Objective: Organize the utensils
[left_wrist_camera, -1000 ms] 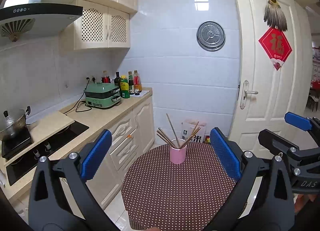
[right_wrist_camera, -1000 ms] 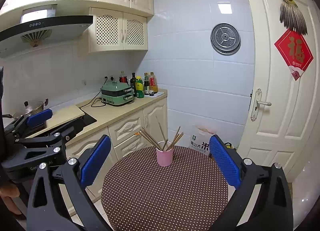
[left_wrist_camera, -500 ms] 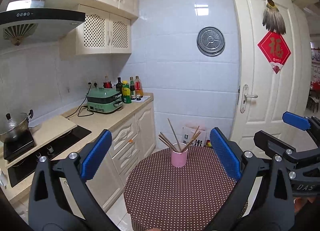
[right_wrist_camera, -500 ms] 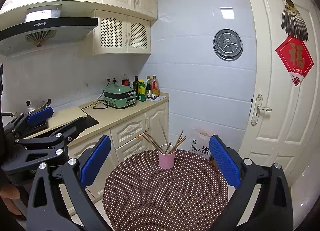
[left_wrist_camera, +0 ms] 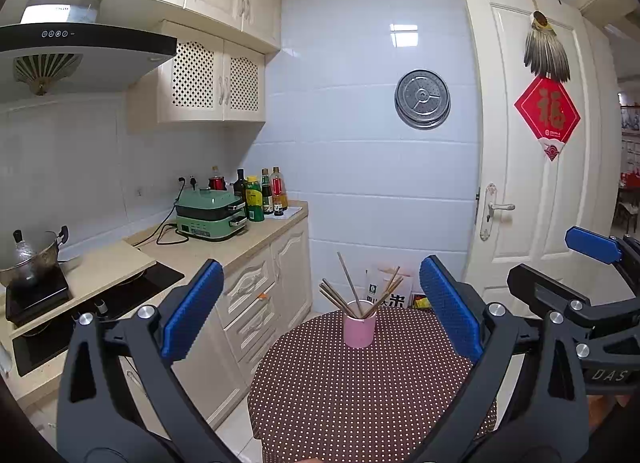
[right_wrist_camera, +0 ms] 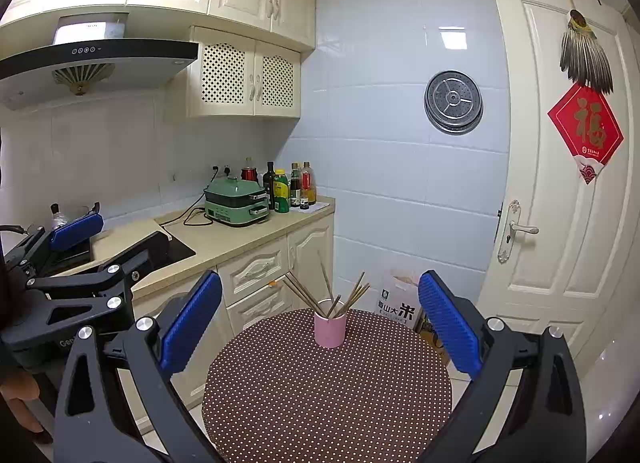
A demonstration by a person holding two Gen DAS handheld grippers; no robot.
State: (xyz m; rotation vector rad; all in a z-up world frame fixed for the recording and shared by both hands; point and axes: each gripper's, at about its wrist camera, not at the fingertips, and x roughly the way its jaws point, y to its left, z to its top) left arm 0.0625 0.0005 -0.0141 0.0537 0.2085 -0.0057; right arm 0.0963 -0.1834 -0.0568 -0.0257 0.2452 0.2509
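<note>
A pink cup (left_wrist_camera: 359,329) (right_wrist_camera: 330,329) stands upright near the far edge of a round table with a brown polka-dot cloth (left_wrist_camera: 360,395) (right_wrist_camera: 320,387). Several brown chopsticks (left_wrist_camera: 348,287) (right_wrist_camera: 316,295) fan out of it. My left gripper (left_wrist_camera: 320,311) is open and empty, held above and short of the cup. My right gripper (right_wrist_camera: 320,315) is also open and empty, at about the same distance. Each gripper shows at the edge of the other's view: the right one (left_wrist_camera: 600,303), the left one (right_wrist_camera: 92,247).
A kitchen counter (left_wrist_camera: 224,247) with cabinets runs along the left, close to the table, with a green cooker (left_wrist_camera: 210,215), bottles (left_wrist_camera: 262,195), a hob and a pot (left_wrist_camera: 30,259). A white door (left_wrist_camera: 532,183) is at the right. A printed bag (right_wrist_camera: 396,303) sits behind the table.
Both grippers have drawn back and up a little, so the cup and table look slightly smaller and lower. Both have stayed open. The cup and chopsticks have not moved.
</note>
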